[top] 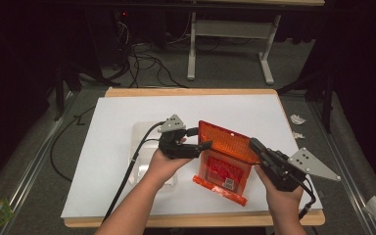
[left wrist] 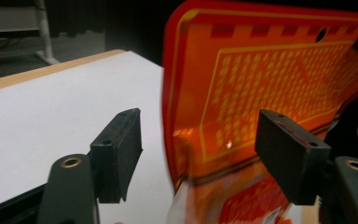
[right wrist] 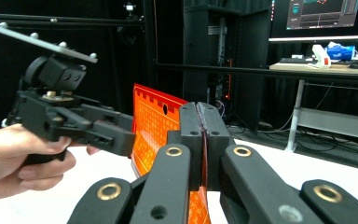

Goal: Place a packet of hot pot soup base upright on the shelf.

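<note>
Right now the orange packet sits at centre-right of the white desk, its top flap lifted off the surface and its bottom edge down on the desk near the front.

Right claw: clenched on the packet's right edge. In the right gripper view both black jaws are pressed flat together with the orange sheet caught between them; the right claw points up and away. The hand holds it from the front right, grey three-cornered plate sticking out to the right.

Left claw: released, jaws spread. In the left gripper view the left claw straddles the packet's left edge, one jaw over bare desk, the other in front of the printed orange face. Neither pad looks pressed on the film; can't tell if the right-hand pad just touches it. In the right gripper view the left claw is right beside the packet's edge, hand wrapped round its grip.

Packet details: yellow dotted pattern and a hang hole on the raised flap, red print and a small white label lower down, thicker orange strip along the bottom edge.

A clear plastic tray lies on the desk to the left of the packet, partly under the left hand. Crumpled white scraps lie off the desk's right side, on the floor.
</note>
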Available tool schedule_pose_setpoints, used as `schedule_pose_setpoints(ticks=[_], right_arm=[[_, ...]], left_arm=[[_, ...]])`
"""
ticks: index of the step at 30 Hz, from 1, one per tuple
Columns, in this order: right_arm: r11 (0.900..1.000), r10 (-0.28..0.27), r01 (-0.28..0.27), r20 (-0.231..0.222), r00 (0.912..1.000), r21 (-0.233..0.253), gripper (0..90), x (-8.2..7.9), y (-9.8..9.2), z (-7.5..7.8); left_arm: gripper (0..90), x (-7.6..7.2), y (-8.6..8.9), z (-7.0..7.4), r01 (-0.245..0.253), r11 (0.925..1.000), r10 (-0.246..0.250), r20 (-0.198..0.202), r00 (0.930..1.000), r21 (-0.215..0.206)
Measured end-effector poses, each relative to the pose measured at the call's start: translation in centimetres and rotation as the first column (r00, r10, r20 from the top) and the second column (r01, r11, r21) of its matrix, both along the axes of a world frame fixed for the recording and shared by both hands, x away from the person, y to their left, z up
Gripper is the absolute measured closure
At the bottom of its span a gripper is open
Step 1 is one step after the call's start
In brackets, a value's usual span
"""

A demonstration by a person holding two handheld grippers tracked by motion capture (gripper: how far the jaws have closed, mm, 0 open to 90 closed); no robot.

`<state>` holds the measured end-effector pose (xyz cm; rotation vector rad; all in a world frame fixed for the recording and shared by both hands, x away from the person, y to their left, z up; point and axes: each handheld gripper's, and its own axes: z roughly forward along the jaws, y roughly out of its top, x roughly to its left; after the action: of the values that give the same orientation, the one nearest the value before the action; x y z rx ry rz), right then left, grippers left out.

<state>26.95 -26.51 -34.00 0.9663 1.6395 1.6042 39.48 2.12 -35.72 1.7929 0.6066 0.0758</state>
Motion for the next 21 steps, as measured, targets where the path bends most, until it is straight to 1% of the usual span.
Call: schedule_pose_setpoints(ticks=[3,4,5,6,8,11,13,14,15,17,19,21], right_arm=[[1.0,0.001,-0.001,-0.004,1.0,0.008,90.0,0.0,0.0,-0.1],[1.0,0.002,-0.002,-0.003,1.0,0.011,90.0,0.0,-0.1,-0.1],[1.0,-0.004,0.004,-0.006,1.0,0.013,90.0,0.0,-0.2,-0.2],[1.0,-0.004,0.004,-0.006,1.0,0.013,90.0,0.0,-0.2,-0.2],[1.0,-0.012,0.012,-0.012,0.9999,0.022,90.0,0.0,-0.5,-0.4],[0.999,-0.025,0.027,-0.034,0.9991,0.039,90.0,0.0,-1.1,-0.7],[0.999,-0.031,0.032,-0.045,0.9985,0.037,90.0,0.1,-1.3,-0.9],[0.999,-0.033,0.035,-0.049,0.9982,0.038,90.0,0.1,-1.5,-1.1],[0.998,-0.038,0.04,-0.053,0.9979,0.039,89.5,0.0,-1.6,-1.2],[0.998,-0.036,0.04,-0.059,0.9976,0.059,83.1,-0.1,-2.0,-1.2],[0.997,-0.034,0.04,-0.076,0.9965,0.068,70.6,-0.1,-2.4,-1.2],[0.996,-0.021,0.03,-0.098,0.995,0.085,58.2,-0.2,-2.9,-1.4]], left_arm=[[39.0,0.3,-0.5,0.1,0.017,0.9997,-0.018,-0.019,0.9997,-0.02],[43.5,0.3,-0.7,0.0,0.025,0.9993,-0.026,-0.028,0.9993,-0.029],[48.4,0.3,-0.8,0.0,0.017,0.9994,-0.018,-0.034,0.9993,-0.031],[48.4,0.2,-0.9,0.0,0.012,0.9994,-0.013,-0.035,0.9993,-0.032],[57.2,0.1,-0.8,-0.1,0.004,0.9992,-0.005,-0.036,0.9994,-0.039],[71.3,-0.3,-0.8,-0.1,-0.002,0.9995,0.001,-0.018,0.9998,-0.033],[83.8,-0.6,-0.9,-0.2,0.011,0.9995,-0.011,0.0,0.9999,-0.028],[87.0,-0.8,-1.0,-0.2,0.011,0.9998,-0.011,0.02,0.9997,-0.019],[87.6,-1.0,-1.1,-0.3,0.013,0.9998,-0.012,0.032,0.9994,-0.018],[87.9,-1.1,-1.1,-0.2,0.017,0.9997,-0.017,0.036,0.9992,-0.019],[87.9,-1.1,-1.0,-0.2,0.014,0.9998,-0.013,0.041,0.9991,-0.015],[87.8,-1.2,-0.9,-0.2,0.016,0.9998,-0.015,0.045,0.9989,-0.012]])
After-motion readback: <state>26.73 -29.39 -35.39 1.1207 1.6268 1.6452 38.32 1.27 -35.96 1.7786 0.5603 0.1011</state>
